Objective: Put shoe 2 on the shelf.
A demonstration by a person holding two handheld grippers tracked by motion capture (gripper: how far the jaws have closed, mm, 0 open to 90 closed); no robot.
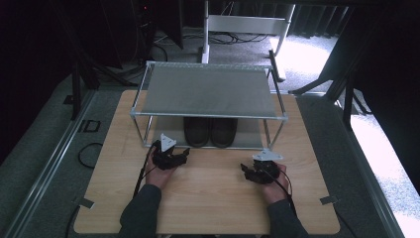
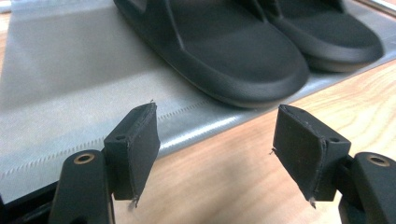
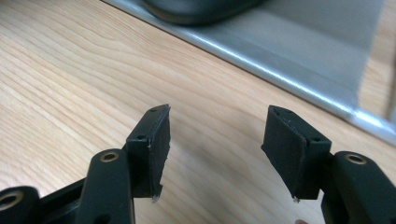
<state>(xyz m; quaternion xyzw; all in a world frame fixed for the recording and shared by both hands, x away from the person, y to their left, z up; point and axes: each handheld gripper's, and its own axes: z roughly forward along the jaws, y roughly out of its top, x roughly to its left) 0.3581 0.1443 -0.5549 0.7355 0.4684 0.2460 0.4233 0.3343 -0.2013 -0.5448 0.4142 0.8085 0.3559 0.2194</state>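
Jaws on both grippers stand apart w/ nothing between them: left gripper (image 2: 215,154) faces the toes of the pair of slippers (image 2: 243,51), right gripper (image 3: 215,154) sits over bare table (image 3: 70,70) near the rack's edge. Slippers rest side by side on the lower shelf (image 1: 255,141) of the rack (image 1: 208,91), top shelf bare. Looks like placing is done; if they're to come out, all's left.

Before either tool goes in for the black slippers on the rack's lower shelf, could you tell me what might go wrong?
1. The grey mesh top shelf overhangs the black slippers; a tool could bump it.
2. The slippers sit touching, so the open left tool may catch both.
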